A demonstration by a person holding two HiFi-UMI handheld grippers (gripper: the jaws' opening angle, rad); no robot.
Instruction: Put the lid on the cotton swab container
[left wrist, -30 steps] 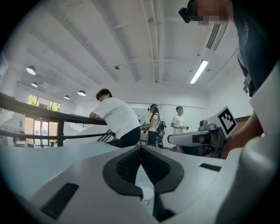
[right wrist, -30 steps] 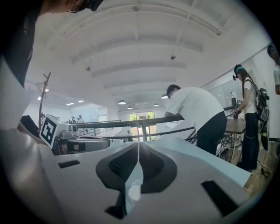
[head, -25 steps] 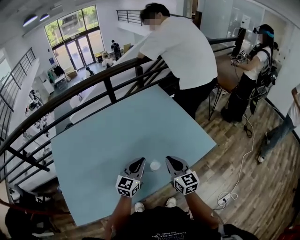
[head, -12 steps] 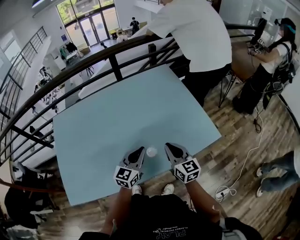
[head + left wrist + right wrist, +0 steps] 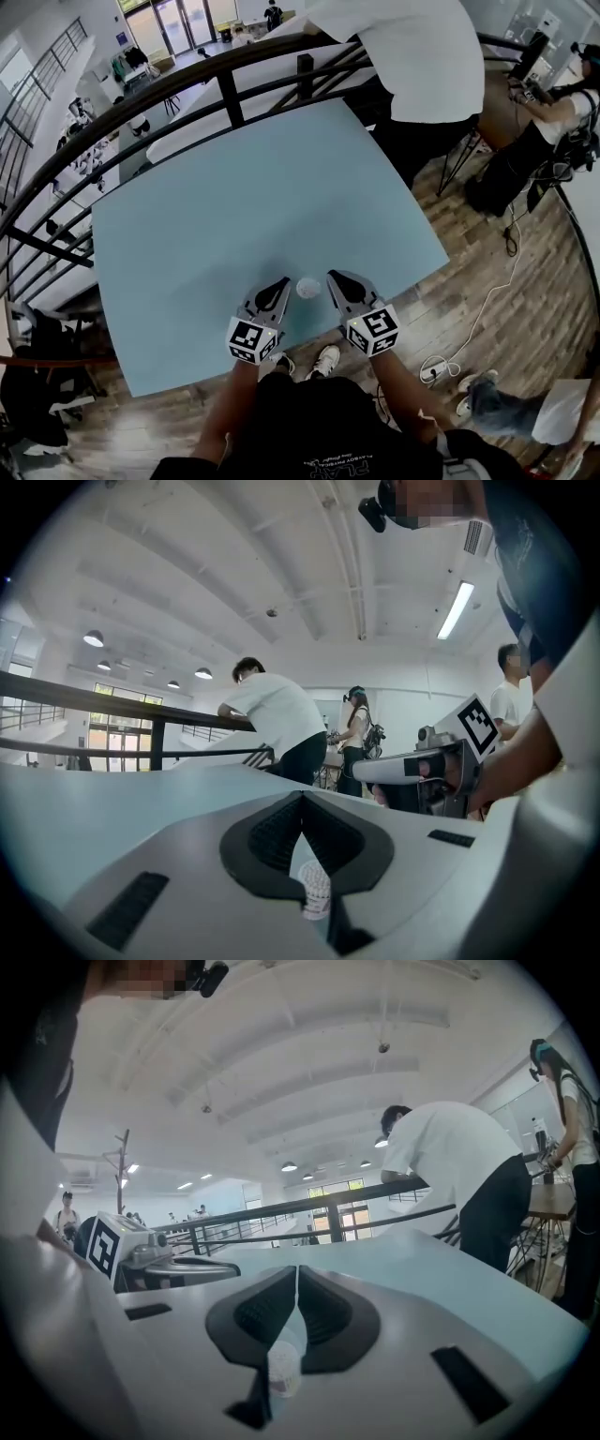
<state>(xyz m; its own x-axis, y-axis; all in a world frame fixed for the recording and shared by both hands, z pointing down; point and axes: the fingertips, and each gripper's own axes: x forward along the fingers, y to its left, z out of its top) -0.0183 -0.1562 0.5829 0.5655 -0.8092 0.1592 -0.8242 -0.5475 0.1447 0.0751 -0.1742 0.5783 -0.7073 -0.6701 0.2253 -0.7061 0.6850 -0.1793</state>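
The dark railing (image 5: 141, 98) crosses the upper left of the head view, along the far edge of the table. The light blue table (image 5: 234, 187) fills the middle of the frame.

At the lower centre, over the near edge of the table, the left gripper (image 5: 279, 287) points away from the person holding it. Its own view shows the jaws closed tip to tip, with nothing between the pads.

The cotton swab container (image 5: 307, 287), small, round and pale, stands on the table between the two grippers, just beside each tip and touching neither. Each gripper view shows it low in the frame, beyond the closed jaws. Whether it has a lid on cannot be told.

The right gripper (image 5: 336, 281) lies just right of the container, angled like the left one. Its own view shows the jaws drawn together and empty.

At the upper right, a person in a white shirt (image 5: 412, 56) leans on the railing behind the table. The wooden floor (image 5: 525, 309) takes up the right side of the frame.
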